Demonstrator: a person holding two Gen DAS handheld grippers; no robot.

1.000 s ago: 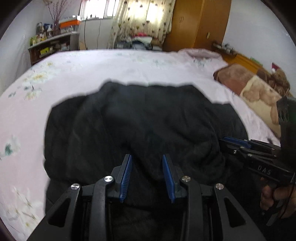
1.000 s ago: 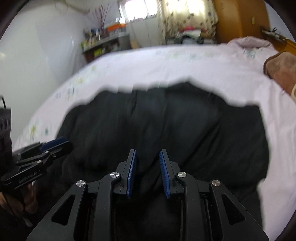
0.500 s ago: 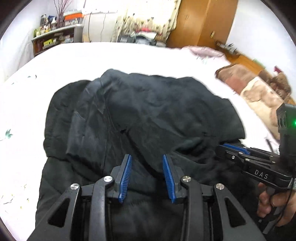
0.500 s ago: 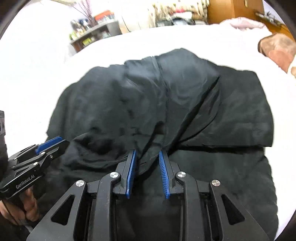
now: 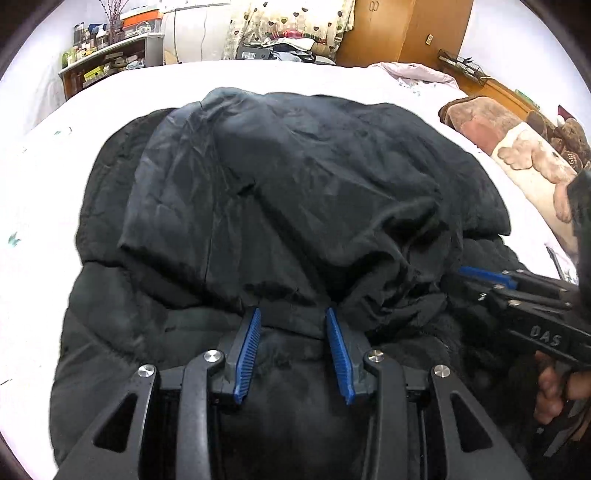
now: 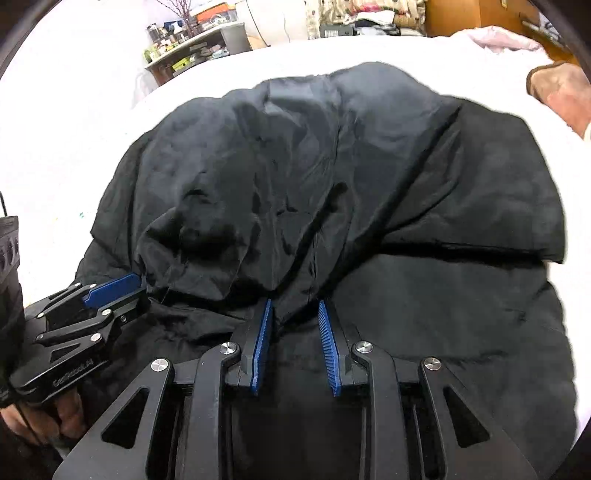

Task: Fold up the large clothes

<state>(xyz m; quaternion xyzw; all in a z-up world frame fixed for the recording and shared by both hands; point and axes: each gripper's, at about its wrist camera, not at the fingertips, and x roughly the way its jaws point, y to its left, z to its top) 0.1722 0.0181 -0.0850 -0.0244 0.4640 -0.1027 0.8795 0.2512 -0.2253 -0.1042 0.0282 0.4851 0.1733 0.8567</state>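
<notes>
A big black padded jacket [image 5: 295,177] lies on the bed's white sheet [image 5: 55,184]. Its far half is doubled over toward me, with the folded edge running across just in front of both grippers. My left gripper [image 5: 291,314] is shut on that edge, and fabric bunches between its blue pads. My right gripper [image 6: 293,304] is shut on the same edge farther right, where creases in the jacket [image 6: 332,166] converge at its tips. Each view shows the other gripper at the same edge: the right gripper [image 5: 476,284] and the left gripper [image 6: 133,288].
A brown bear-print blanket [image 5: 524,158] lies at the bed's right side. Beyond the bed stand a cluttered shelf [image 5: 107,62], a heap of clothes under a curtain [image 5: 291,40] and a wooden wardrobe [image 5: 402,33]. A hand [image 5: 554,391] holds the right gripper's handle.
Both grippers have tipped downward and come lower with the jacket's edge. The raised layer has settled onto the near half of the jacket.
</notes>
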